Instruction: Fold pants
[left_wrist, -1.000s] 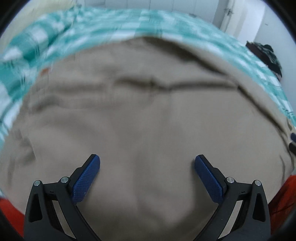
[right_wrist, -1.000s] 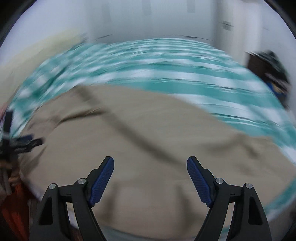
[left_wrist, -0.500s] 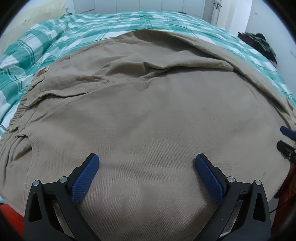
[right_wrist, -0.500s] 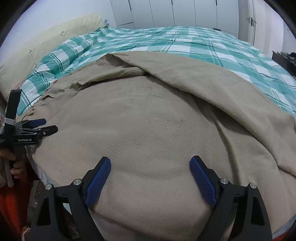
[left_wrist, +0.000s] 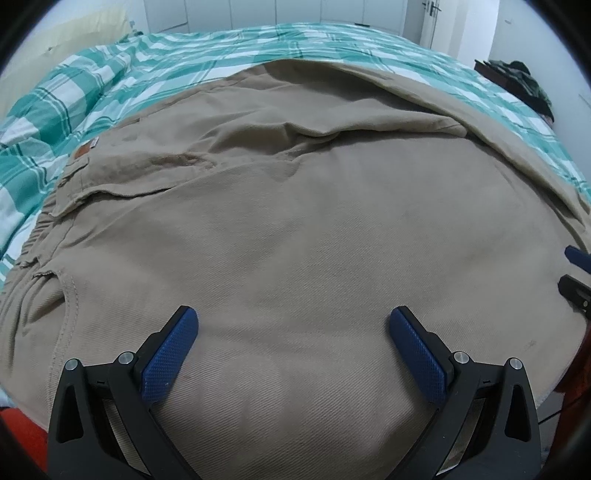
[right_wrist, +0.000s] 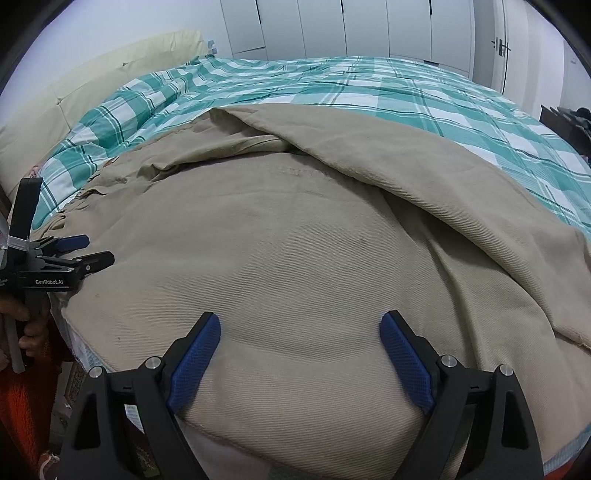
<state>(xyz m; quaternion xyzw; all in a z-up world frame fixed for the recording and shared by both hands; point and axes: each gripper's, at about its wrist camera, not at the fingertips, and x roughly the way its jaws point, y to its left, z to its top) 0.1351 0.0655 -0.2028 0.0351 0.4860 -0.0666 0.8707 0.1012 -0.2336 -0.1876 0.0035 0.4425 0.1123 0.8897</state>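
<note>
Both claws are held spread wide over the near edge of the bed, nothing pinched in either: the left claw (left_wrist: 293, 325) over the pants (left_wrist: 314, 240) near the waistband, the right claw (right_wrist: 299, 328) just opened a bit more, only flat cloth seen between its pads. The tan pants are spread flat across the bed, one leg folded over further back. Behind them the green checked blanket (right_wrist: 369, 85) is seen, then white closet doors (right_wrist: 332, 29).
</note>
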